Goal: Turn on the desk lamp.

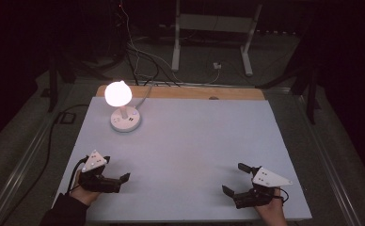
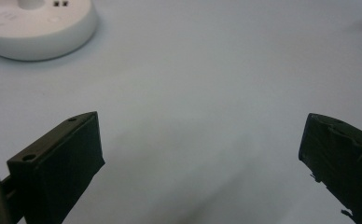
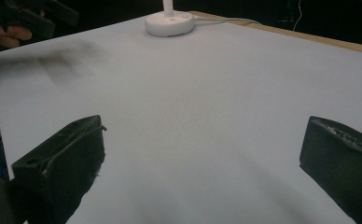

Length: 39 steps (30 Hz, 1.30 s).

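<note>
Dark room, white table top (image 1: 190, 155) lit by a small lamp (image 1: 119, 101) at the far left corner. Lamp is on, round shade glowing, white round base (image 1: 125, 123) flat on the table, cord running off the back edge. Wooden strip (image 1: 194, 92) shows along the far edge of the table.

Left gripper (image 1: 116, 176) sits near the front left corner, held in the person's left hand (image 1: 84, 190), dark sleeve behind it. Jaws spread wide, nothing between them, just bare table. In the left gripper view the lamp base (image 2: 37, 25) is at the upper left, well apart from the jaws.

Right gripper (image 1: 234, 179) sits near the front right corner, held in the right hand (image 1: 271, 209), grey plate on top. Jaws also spread wide, holding nothing. In the right gripper view the lamp base (image 3: 170, 23) is far across the table, and the other hand with its gripper (image 3: 27, 21) shows at the upper left.

Both grippers well apart from each other and from the lamp. Floor behind has cables and a white stand frame (image 1: 213, 28).
</note>
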Each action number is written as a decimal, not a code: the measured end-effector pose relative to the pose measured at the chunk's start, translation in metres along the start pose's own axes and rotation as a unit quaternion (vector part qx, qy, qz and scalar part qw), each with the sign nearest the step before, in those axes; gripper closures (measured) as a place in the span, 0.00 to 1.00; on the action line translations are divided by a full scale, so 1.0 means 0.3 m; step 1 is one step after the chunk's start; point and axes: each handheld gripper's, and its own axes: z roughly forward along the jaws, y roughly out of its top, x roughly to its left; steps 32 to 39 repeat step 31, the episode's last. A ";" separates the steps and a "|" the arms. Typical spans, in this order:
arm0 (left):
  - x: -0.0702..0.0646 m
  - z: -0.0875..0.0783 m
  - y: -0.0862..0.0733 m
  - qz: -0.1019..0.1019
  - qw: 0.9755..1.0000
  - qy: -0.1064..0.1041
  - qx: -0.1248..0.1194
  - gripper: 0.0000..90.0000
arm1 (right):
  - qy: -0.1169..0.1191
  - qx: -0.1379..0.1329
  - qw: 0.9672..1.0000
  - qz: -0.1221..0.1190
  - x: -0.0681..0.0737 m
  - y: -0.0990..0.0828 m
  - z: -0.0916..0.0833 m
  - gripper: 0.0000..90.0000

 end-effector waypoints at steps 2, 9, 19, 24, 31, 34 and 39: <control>-0.001 -0.005 -0.015 0.001 1.000 -0.007 0.004 0.00 | -0.001 0.001 1.000 0.000 0.000 0.000 0.000 0.00; -0.005 -0.026 -0.042 0.013 1.000 -0.011 0.001 0.00 | 0.000 0.001 1.000 0.000 0.001 0.000 0.000 0.00; -0.003 -0.010 -0.064 0.043 0.998 -0.033 -0.018 0.00 | 0.003 0.005 1.000 -0.003 0.001 0.000 0.004 0.00; -0.008 -0.009 -0.062 0.048 0.998 -0.043 -0.019 0.00 | 0.006 0.004 1.000 -0.004 0.003 0.001 0.004 0.00; -0.013 -0.007 -0.060 0.049 0.997 -0.051 -0.022 0.00 | 0.006 0.005 1.000 -0.004 0.002 0.002 0.004 0.00; -0.013 -0.007 -0.060 0.049 0.997 -0.051 -0.022 0.00 | 0.006 0.005 1.000 -0.004 0.002 0.002 0.004 0.00; -0.013 -0.007 -0.060 0.049 0.997 -0.051 -0.022 0.00 | 0.006 0.005 1.000 -0.004 0.002 0.002 0.004 0.00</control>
